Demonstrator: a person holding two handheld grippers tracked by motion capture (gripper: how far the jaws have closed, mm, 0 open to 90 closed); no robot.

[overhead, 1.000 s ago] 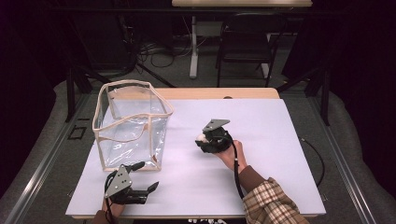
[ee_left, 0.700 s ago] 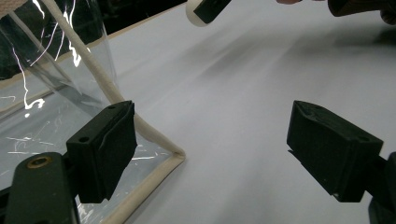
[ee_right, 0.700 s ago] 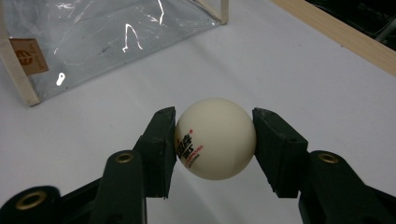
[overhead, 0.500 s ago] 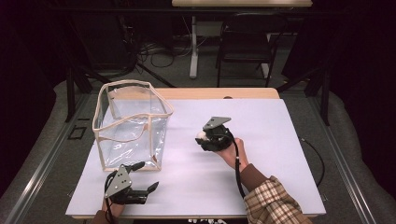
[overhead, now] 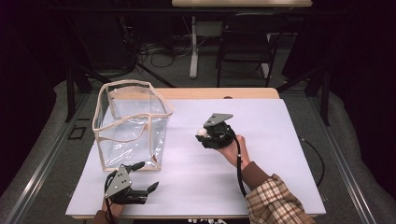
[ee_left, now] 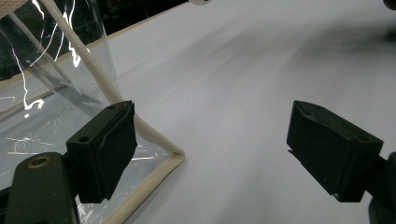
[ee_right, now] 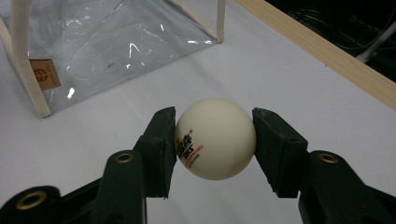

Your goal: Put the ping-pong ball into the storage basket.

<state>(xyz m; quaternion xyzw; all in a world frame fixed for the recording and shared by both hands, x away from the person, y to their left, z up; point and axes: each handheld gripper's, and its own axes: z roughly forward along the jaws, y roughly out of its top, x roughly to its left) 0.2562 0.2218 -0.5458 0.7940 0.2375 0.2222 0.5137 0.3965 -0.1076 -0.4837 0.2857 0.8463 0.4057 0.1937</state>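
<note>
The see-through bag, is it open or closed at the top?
Open. In the high view the clear bag stands upright on the white table, its cream-trimmed rim spread wide, with nothing covering it.

High view: fixed above person's side of table [overhead: 280, 140], looks forward and down, far enough to take in whole white top plus floor and chair behind.

Left gripper view: low, close to surface, looks along own jaws past corner of clear bag [ee_left: 56, 84].

Right gripper view: close (tabletop just below), faces same clear bag [ee_right: 107, 46] across white top; ball [ee_right: 215, 138] between jaws.

All three share bag and white surface.
</note>
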